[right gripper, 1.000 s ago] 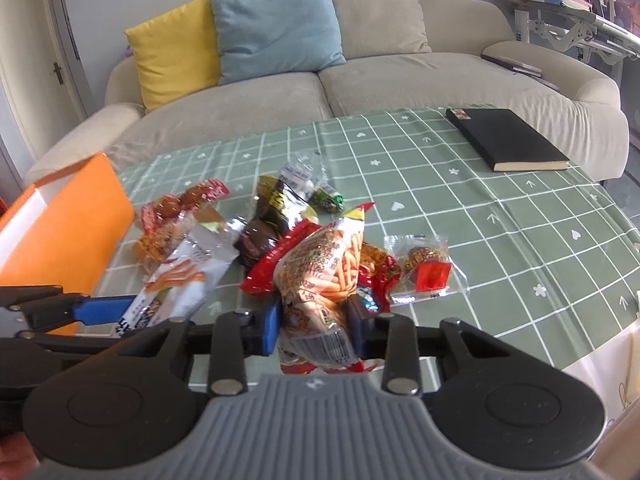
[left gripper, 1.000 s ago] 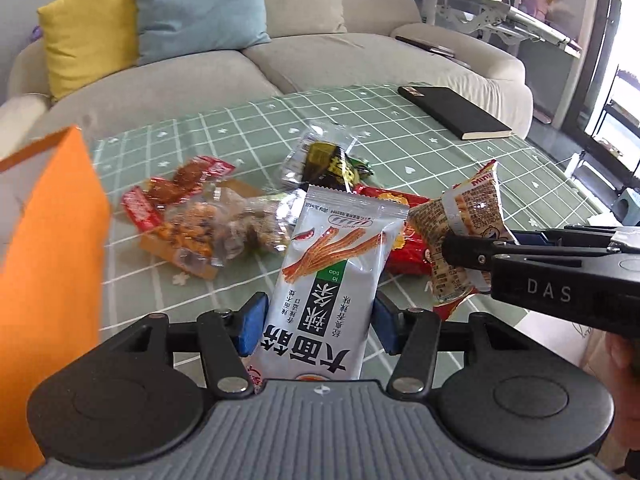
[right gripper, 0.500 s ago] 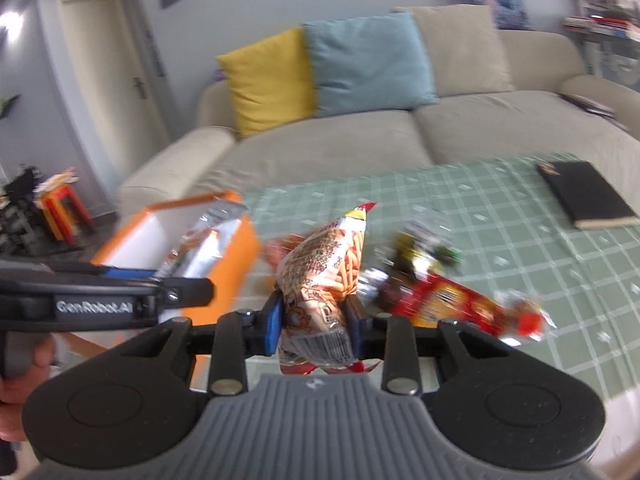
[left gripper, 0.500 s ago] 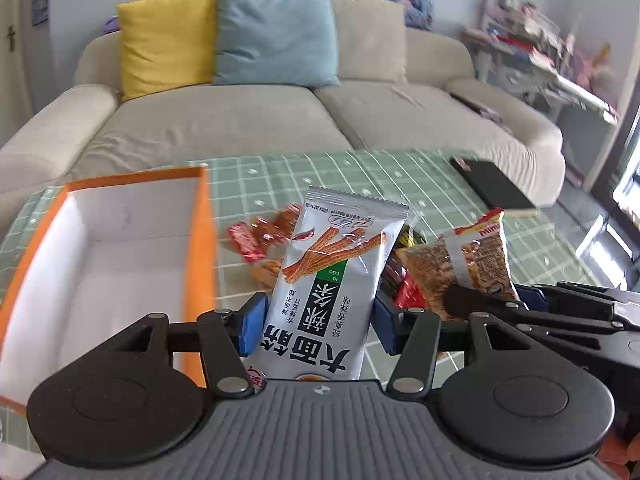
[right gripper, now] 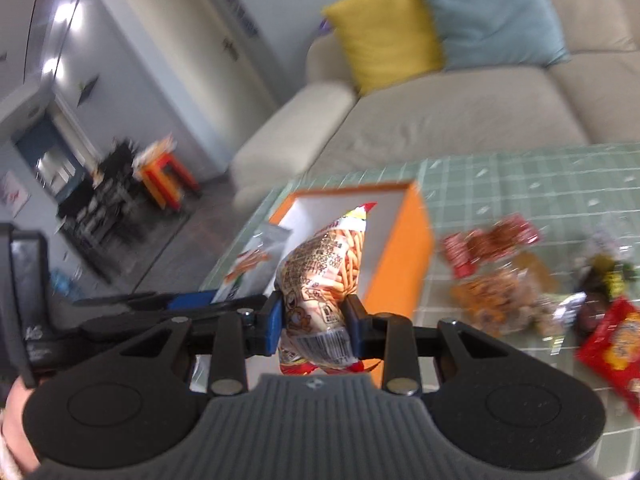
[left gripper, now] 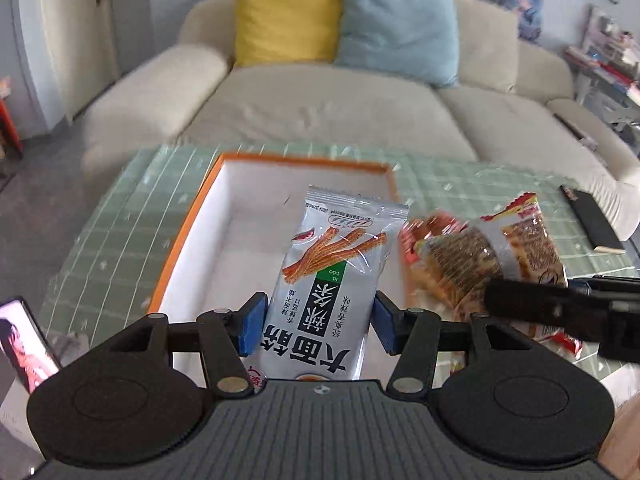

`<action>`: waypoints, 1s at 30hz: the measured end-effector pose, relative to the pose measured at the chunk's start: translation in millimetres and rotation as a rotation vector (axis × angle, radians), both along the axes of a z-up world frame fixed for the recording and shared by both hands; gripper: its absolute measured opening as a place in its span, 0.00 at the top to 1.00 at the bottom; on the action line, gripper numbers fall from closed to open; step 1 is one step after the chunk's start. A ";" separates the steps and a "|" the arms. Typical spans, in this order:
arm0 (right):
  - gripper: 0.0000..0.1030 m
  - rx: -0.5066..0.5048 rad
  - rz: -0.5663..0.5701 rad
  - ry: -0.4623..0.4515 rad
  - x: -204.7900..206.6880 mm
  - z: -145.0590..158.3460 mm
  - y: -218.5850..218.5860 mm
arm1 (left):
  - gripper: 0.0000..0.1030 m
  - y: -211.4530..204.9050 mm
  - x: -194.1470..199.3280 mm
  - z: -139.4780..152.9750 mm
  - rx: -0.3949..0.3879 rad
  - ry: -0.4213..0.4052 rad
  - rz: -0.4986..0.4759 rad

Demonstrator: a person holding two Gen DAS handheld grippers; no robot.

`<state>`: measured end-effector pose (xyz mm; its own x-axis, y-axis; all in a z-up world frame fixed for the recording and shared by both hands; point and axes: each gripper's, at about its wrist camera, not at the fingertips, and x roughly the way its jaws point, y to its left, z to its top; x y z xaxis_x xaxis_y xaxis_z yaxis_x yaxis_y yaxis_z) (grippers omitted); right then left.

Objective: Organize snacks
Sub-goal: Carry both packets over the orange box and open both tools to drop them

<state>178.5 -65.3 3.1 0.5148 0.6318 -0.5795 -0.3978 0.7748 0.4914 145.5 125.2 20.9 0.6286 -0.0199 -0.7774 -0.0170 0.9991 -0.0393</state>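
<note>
Fingers of both grippers clamped on snack packets above the orange box

Left gripper [left gripper: 318, 324] pinches a silver spicy-strip packet [left gripper: 334, 280] upright between its blue pads, over the orange box [left gripper: 192, 216]. Right gripper [right gripper: 314, 322] squeezes a crinkled orange snack bag [right gripper: 324, 276] just beside that box; loose snacks [right gripper: 516, 276] lie on the green checked tablecloth [right gripper: 520, 184].

domestic living room: beige sofa [left gripper: 320, 108] ahead of the tool with yellow cushion [left gripper: 286, 12] and blue cushion [left gripper: 396, 28]; interior door [right gripper: 192, 44] ahead-left.
</note>
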 end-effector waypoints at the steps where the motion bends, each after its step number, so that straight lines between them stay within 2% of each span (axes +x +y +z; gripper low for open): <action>1: 0.71 -0.022 0.021 0.018 4.1 -1.5 10.6 | 0.39 5.7 3.7 -5.0 -0.001 0.022 0.006; 5: 0.71 -0.099 0.093 0.098 19.8 -15.4 41.4 | 0.39 26.9 11.5 -23.2 -0.006 0.092 0.003; 8: 0.71 -0.146 0.142 0.139 28.8 -28.6 59.7 | 0.39 33.0 18.2 -35.3 0.021 0.141 -0.013; 16: 0.71 -0.302 0.231 0.170 45.1 -51.8 100.1 | 0.39 40.3 30.5 -62.5 0.087 0.256 -0.036; 19: 0.71 -0.362 0.271 0.177 50.0 -62.7 112.7 | 0.45 40.2 33.4 -69.9 0.121 0.292 -0.051; 23: 0.71 -0.414 0.307 0.185 56.5 -70.1 119.4 | 0.45 37.4 35.6 -74.6 0.173 0.310 -0.073; 30: 0.68 -0.432 0.339 0.172 56.0 -72.9 127.3 | 0.41 42.8 36.3 -73.8 0.157 0.310 -0.043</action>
